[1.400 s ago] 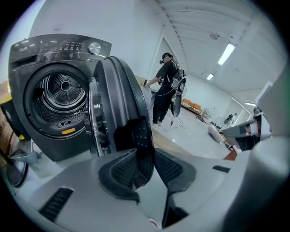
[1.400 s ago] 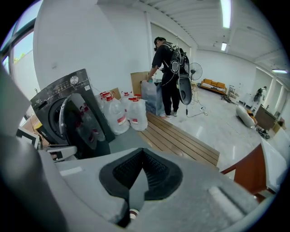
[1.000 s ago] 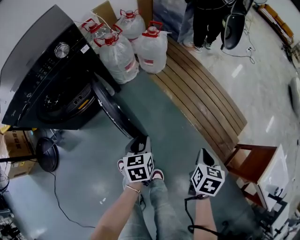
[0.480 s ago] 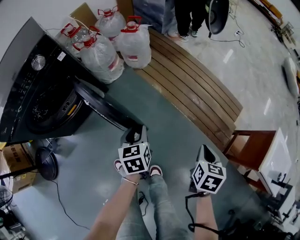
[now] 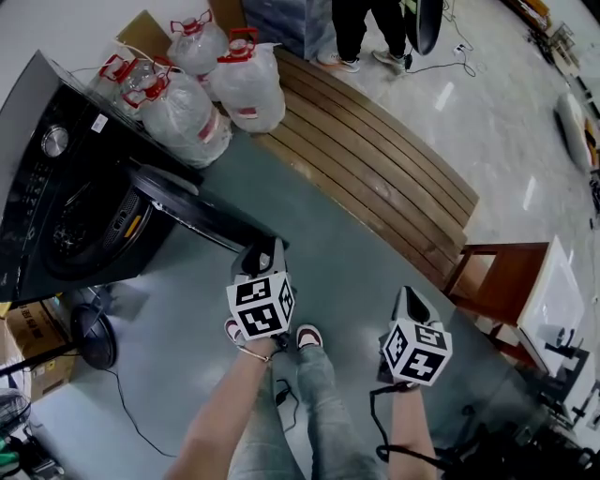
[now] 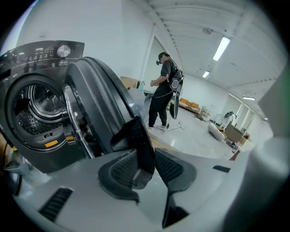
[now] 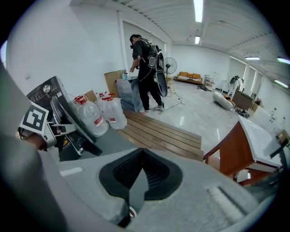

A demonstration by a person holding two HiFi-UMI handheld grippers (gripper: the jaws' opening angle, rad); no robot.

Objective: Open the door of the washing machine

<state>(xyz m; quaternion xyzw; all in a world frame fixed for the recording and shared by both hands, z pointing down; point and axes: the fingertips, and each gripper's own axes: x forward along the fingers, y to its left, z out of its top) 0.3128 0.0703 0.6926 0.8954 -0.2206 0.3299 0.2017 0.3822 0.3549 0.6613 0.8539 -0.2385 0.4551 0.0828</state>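
Observation:
The black washing machine (image 5: 56, 206) stands at the left with its round door (image 5: 197, 211) swung out from the drum (image 6: 38, 106). My left gripper (image 5: 261, 255) is shut on the door's free edge; in the left gripper view the dark door rim (image 6: 136, 140) sits pinched between the two pads of that gripper (image 6: 145, 165). My right gripper (image 5: 409, 302) hangs to the right above the grey floor, apart from the machine. In the right gripper view this gripper (image 7: 142, 156) has its pads meeting with nothing between them.
Several large water jugs (image 5: 183, 112) stand beside the machine. A slatted wooden bench (image 5: 375, 178) runs along behind them. A person (image 5: 361, 28) stands at the far end. A wooden chair (image 5: 497, 281) is at right; a floor fan (image 5: 94, 333) and a cardboard box (image 5: 28, 328) at lower left.
The door has swung further out from the machine with my left gripper still on its edge. Both grippers have shifted a little across the floor.

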